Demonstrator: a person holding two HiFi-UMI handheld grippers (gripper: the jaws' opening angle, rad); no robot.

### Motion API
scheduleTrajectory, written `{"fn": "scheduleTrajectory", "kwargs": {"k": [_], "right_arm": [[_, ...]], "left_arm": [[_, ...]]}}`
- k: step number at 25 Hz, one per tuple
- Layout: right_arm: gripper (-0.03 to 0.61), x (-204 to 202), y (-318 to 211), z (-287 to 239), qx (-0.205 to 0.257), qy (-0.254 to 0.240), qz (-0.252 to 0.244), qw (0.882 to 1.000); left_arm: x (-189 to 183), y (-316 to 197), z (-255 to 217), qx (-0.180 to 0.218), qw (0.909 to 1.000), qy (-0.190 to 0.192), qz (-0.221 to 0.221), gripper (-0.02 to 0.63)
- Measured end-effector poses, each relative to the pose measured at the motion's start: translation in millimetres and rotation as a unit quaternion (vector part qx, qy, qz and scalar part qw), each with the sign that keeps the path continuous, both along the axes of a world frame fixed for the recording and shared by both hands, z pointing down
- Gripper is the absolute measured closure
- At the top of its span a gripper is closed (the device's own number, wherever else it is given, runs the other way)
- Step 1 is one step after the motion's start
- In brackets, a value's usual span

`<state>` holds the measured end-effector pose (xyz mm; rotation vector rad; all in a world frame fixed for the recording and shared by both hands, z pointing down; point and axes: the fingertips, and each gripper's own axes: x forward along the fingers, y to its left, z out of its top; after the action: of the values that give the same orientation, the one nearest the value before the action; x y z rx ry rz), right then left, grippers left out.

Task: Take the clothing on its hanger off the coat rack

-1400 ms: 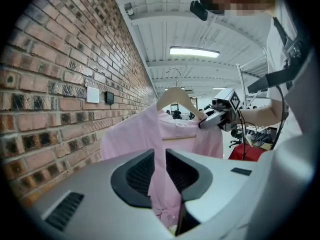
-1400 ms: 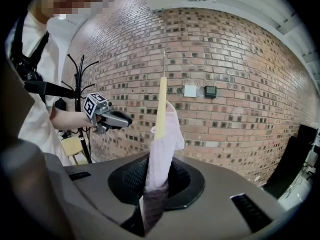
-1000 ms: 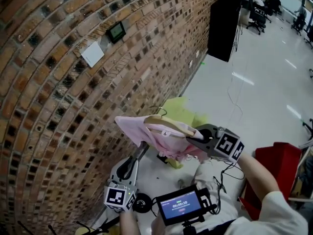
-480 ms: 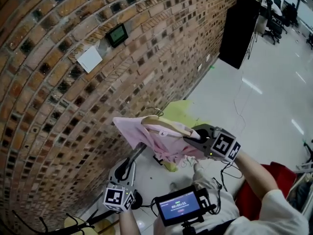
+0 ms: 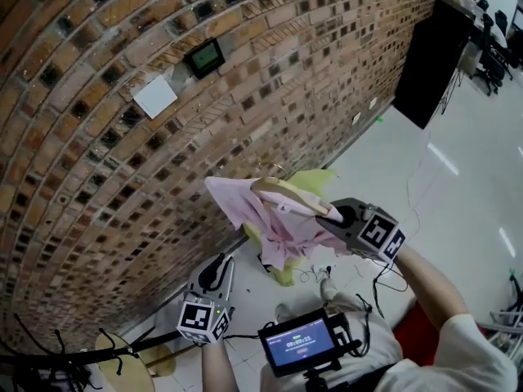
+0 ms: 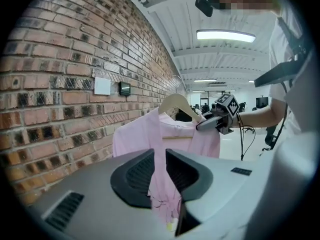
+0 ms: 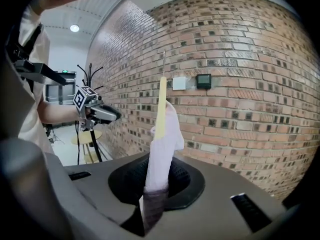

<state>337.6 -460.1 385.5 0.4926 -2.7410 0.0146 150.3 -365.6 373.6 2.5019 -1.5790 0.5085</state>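
Beside the brick wall, my right claw is clenched on one end of the wooden hanger, with the pink garment draped wallward. My left claw hangs lower along the wall, jaws slightly parted and apparently empty.

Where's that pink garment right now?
Centre of the head view, beside the brick wall: the pink garment hangs on its wooden hanger, clamped in the right gripper.
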Motion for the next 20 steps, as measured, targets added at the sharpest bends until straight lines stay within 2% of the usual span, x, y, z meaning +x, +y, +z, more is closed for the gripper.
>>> {"fn": "scheduleTrajectory", "kwargs": {"k": [6, 11, 15, 20], "right_arm": [[0.546, 23, -41, 17, -0.010, 0.013, -0.008, 1.000], [0.546, 33, -66, 35, -0.001, 0.031, -0.019, 0.999], [0.546, 35, -83, 48, 0.015, 0.029, -0.025, 0.999], [0.546, 33, -97, 74, 0.008, 0.045, -0.043, 0.998]], "left_arm": [[16, -25, 6, -0.012, 0.9995, -0.015, -0.023, 0.540], [32, -36, 22, -0.028, 0.9986, -0.018, -0.041, 0.540], [42, -46, 33, -0.037, 0.9980, -0.017, -0.049, 0.540], [47, -60, 50, -0.050, 0.9967, -0.022, -0.060, 0.540]]}}
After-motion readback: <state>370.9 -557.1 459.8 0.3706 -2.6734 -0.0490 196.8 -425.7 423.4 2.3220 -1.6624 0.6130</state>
